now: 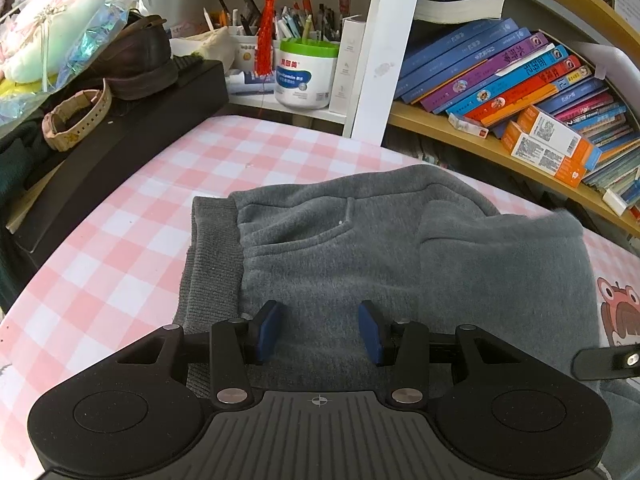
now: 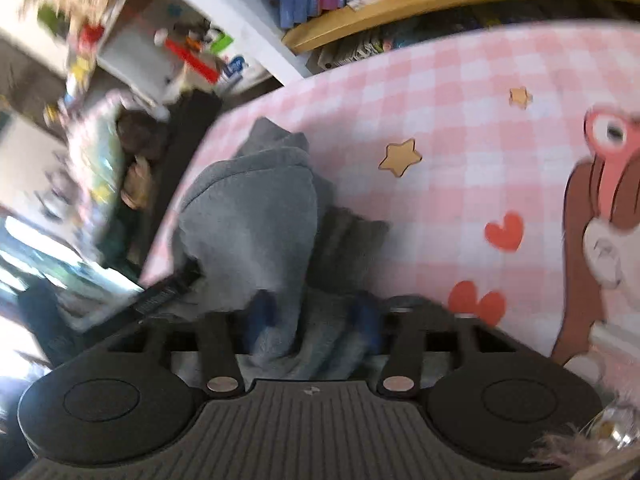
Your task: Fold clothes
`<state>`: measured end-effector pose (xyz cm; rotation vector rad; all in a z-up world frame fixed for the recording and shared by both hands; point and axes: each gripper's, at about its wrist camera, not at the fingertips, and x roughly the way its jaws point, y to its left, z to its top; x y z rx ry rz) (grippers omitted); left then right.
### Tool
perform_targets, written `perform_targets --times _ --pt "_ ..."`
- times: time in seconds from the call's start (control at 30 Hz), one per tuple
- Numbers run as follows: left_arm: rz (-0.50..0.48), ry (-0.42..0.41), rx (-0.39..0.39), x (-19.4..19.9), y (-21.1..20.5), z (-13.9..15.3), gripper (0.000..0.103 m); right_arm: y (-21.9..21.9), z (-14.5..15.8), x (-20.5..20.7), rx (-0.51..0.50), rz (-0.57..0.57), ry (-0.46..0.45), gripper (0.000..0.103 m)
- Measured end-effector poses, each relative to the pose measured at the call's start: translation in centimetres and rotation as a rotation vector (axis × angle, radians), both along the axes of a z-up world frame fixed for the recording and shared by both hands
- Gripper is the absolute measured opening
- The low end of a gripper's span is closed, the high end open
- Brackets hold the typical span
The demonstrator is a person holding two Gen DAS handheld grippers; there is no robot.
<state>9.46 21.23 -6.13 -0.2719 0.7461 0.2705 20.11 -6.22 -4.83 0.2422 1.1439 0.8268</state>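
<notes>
A grey fleece garment (image 1: 360,248) lies folded on the pink checked cloth (image 1: 132,248), its ribbed hem at the left. My left gripper (image 1: 320,332) is open just above the garment's near edge, its blue pads apart with nothing between them. In the blurred right wrist view the same garment (image 2: 256,208) lies bunched on the cloth (image 2: 460,120). My right gripper (image 2: 312,316) has its blue pads either side of a fold of the grey fabric, and they look apart. A black part of the other gripper (image 1: 608,360) shows at the right edge of the left wrist view.
A black box (image 1: 132,132) with a brown shoe (image 1: 136,60) and a watch strap stands at the left. A shelf with a white tub (image 1: 306,76) and pens is behind. Leaning books (image 1: 520,80) fill a wooden shelf at the right. Cartoon prints (image 2: 600,220) mark the cloth.
</notes>
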Motion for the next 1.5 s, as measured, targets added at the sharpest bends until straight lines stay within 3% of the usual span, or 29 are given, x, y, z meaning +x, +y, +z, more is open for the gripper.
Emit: perform_targets --times 0.03,0.07,0.37,0.67,0.8,0.93,0.97,1.0,1.07,1.13,1.2,1.37,1.5 --pt "-0.001 0.0 0.0 0.0 0.0 0.0 0.043 -0.5 0.1 0.1 0.013 -0.005 -0.003 0.022" --pt "-0.002 0.0 0.0 0.0 0.0 0.0 0.043 -1.0 0.3 0.1 0.03 -0.011 -0.004 0.011" --pt "-0.007 0.002 -0.004 0.0 0.1 0.1 0.043 -6.9 3.9 1.4 0.032 -0.2 -0.197 0.009" --pt "-0.009 0.004 -0.006 0.1 0.2 0.1 0.043 -17.3 7.5 3.3 -0.087 -0.593 -0.412 0.003" --pt "-0.01 0.005 -0.004 0.1 0.2 0.1 0.043 -21.2 7.2 4.0 -0.163 -0.723 -0.385 0.003" --pt "-0.011 0.007 -0.002 0.1 0.2 0.1 0.043 -22.5 5.3 4.6 -0.145 -0.711 -0.277 0.008" --pt "-0.012 0.008 -0.001 0.1 0.2 0.1 0.043 -22.1 4.5 4.6 -0.155 -0.688 -0.25 0.014" --pt "-0.012 0.008 0.0 0.1 0.2 0.1 0.043 -21.5 4.0 4.7 -0.17 -0.663 -0.226 0.033" --pt "-0.014 0.01 0.001 0.1 0.1 0.1 0.043 -20.0 2.8 4.8 -0.209 -0.619 -0.202 0.048" --pt "-0.015 0.011 0.003 0.1 0.1 0.1 0.043 -18.5 1.6 4.9 -0.245 -0.568 -0.188 0.049" --pt "-0.016 0.013 0.004 0.1 0.1 0.1 0.043 -17.0 0.6 5.0 -0.28 -0.523 -0.188 0.057" --pt "-0.017 0.015 0.01 0.2 0.0 0.1 0.043 -13.7 -1.0 5.8 -0.347 -0.424 -0.218 0.057" --pt "-0.019 0.016 0.009 0.1 0.1 0.1 0.043 -12.4 -0.9 6.2 -0.37 -0.333 -0.261 0.023"
